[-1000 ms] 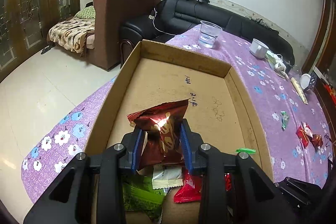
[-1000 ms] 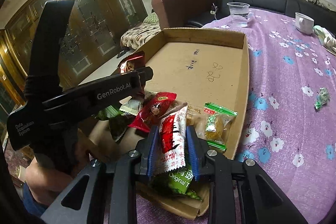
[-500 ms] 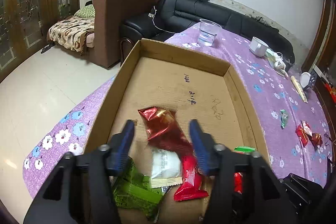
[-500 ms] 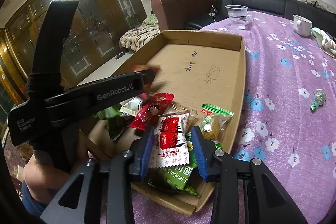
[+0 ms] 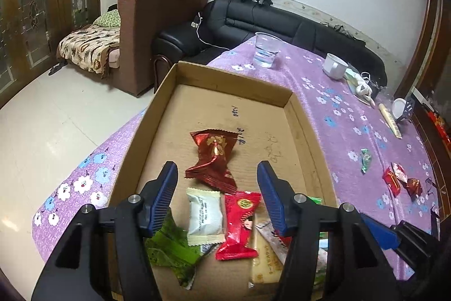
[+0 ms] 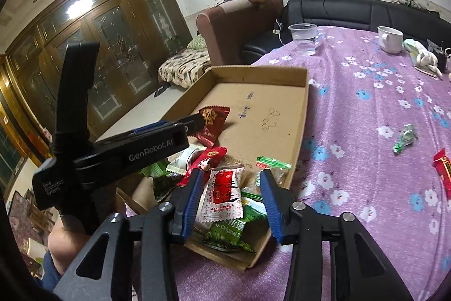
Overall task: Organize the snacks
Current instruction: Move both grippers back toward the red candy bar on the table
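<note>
A shallow cardboard box [image 5: 163, 92] [image 6: 296, 131] lies on the purple flowered table. A dark red foil snack [image 5: 213, 157] [image 6: 212, 122] lies loose on the box floor. My left gripper [image 5: 217, 171] is open and empty, just behind it. Near the box's front lie a white packet [image 5: 203, 216], a red packet [image 5: 239, 222] and a green packet [image 5: 166, 247]. My right gripper [image 6: 231, 174] is open above a white-and-red snack [image 6: 224, 195] that rests on a green packet [image 6: 228, 230]. The left gripper's body [image 6: 135, 151] shows in the right wrist view.
Loose snacks lie on the cloth to the right: a green one [image 5: 365, 160] [image 6: 406, 138] and red ones [image 5: 394, 179] [image 6: 442, 168]. A plastic cup of water [image 5: 266, 50] [image 6: 305, 38] and a white mug [image 5: 335, 66] [image 6: 390, 39] stand at the far end. Sofas stand beyond the table.
Both grippers opened. The left one let the dark red foil snack drop onto the box floor. The right one let the white-and-red snack go onto the pile at the box's front.
</note>
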Available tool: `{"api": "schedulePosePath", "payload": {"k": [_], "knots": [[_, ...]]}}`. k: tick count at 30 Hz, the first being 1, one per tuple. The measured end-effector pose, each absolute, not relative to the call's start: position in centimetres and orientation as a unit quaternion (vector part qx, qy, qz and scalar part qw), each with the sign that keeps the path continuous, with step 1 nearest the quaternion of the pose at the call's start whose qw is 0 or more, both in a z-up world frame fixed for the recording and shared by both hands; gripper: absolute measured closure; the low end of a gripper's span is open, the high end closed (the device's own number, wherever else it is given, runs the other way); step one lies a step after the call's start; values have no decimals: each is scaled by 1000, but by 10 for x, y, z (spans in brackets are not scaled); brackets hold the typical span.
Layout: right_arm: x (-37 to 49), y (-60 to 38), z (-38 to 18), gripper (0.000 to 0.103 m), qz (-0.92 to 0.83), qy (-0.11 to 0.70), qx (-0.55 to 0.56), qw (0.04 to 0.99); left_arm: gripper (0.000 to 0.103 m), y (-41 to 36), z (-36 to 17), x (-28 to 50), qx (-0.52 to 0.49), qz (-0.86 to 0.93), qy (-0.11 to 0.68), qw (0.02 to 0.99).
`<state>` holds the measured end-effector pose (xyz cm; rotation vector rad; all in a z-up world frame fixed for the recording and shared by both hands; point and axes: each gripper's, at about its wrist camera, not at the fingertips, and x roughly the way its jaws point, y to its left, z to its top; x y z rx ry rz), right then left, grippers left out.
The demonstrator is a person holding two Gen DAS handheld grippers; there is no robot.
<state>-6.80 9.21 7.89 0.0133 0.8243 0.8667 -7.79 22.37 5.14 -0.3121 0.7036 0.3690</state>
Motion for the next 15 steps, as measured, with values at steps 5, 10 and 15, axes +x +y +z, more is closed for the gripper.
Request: {"api": "schedulePosePath", "payload": {"k": [5,10,15], "knots": [[-63,76,85,58,400,389,25,830,45,212,59,-79,-140,169,337,915],[-59,56,91,58,385,383,37,839,45,198,65,-77,-132,155,338,919],[-49,34,94,58,366,387,55,845,45,175,72,-75,-114,133,338,925]]}}
